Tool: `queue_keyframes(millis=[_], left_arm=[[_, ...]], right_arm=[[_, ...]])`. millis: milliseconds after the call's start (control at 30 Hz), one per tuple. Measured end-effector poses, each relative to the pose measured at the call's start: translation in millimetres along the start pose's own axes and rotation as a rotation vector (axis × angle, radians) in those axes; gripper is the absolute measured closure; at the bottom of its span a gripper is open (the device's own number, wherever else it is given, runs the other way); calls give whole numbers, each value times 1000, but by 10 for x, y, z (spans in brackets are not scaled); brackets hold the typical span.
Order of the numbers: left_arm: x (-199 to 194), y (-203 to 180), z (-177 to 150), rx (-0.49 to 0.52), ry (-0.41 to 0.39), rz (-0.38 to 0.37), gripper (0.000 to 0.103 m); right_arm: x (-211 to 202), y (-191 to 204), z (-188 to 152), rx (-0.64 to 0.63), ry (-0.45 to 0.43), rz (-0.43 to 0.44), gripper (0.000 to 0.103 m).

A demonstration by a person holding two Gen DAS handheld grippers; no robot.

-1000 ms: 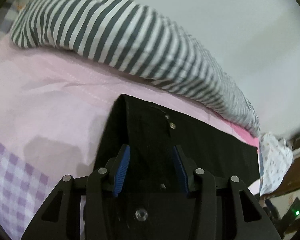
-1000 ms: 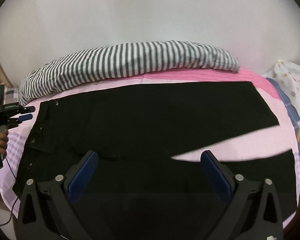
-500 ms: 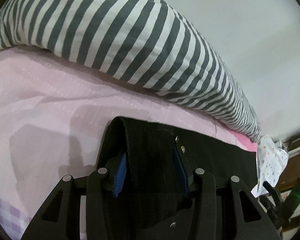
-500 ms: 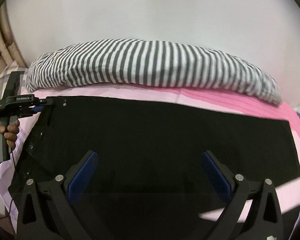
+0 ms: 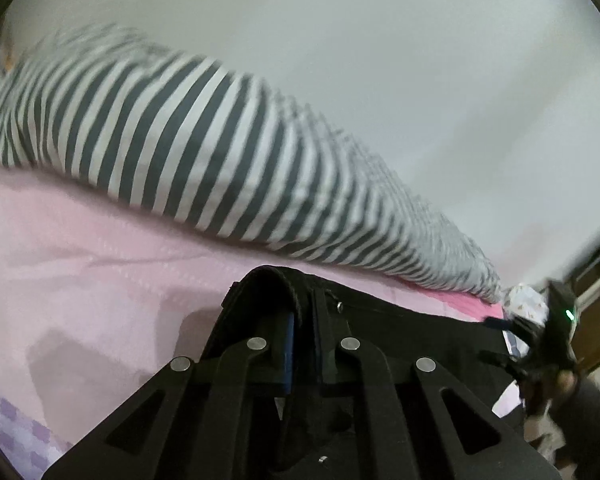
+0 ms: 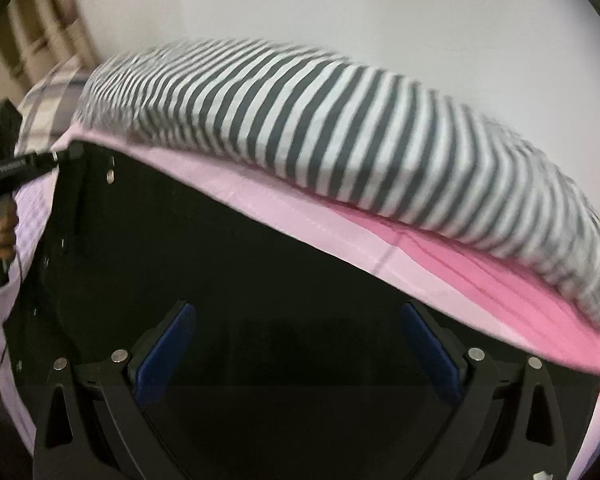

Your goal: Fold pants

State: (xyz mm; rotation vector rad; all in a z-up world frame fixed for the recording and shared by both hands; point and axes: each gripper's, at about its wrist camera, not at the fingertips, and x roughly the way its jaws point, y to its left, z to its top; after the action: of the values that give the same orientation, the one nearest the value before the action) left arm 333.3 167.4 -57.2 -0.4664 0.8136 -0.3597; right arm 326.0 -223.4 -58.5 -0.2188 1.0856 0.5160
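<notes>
Black pants (image 6: 260, 288) lie flat on the pink bed sheet (image 6: 308, 220). In the left wrist view my left gripper (image 5: 302, 344) is shut on the far corner of the pants' waistband (image 5: 272, 284), which bunches up between the blue pads. In the right wrist view the same gripper (image 6: 40, 164) grips that corner at the far left. My right gripper (image 6: 296, 344) is wide open low over the middle of the pants, with nothing between its blue pads. It shows at the right edge of the left wrist view (image 5: 540, 332).
A long grey-and-white striped pillow (image 5: 204, 156) lies along the far side of the bed against the white wall; it also shows in the right wrist view (image 6: 360, 132). A checked cloth (image 6: 48, 100) is at the far left.
My left gripper has closed on the waistband corner. My right gripper has moved forward and lower over the pants, staying open.
</notes>
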Motion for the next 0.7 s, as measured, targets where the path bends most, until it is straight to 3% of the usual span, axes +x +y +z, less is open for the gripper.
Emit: queue_keyframes(millis=[100, 233, 467, 633, 700], left_arm=[[-196, -176, -39, 54, -54, -31, 96], [-422, -287, -53, 94, -90, -61, 96], [-552, -304, -52, 87, -104, -89, 96], [-556, -335, -63, 90, -111, -77, 96], [-551, -344, -70, 90, -111, -67, 96]], right_arm=[[135, -107, 175, -53, 66, 109, 19], [271, -209, 395, -99, 128, 187, 22], [616, -359, 696, -179, 300, 421, 30], [812, -423, 713, -217, 408, 495, 38], [840, -449, 654, -248, 449, 502, 51]])
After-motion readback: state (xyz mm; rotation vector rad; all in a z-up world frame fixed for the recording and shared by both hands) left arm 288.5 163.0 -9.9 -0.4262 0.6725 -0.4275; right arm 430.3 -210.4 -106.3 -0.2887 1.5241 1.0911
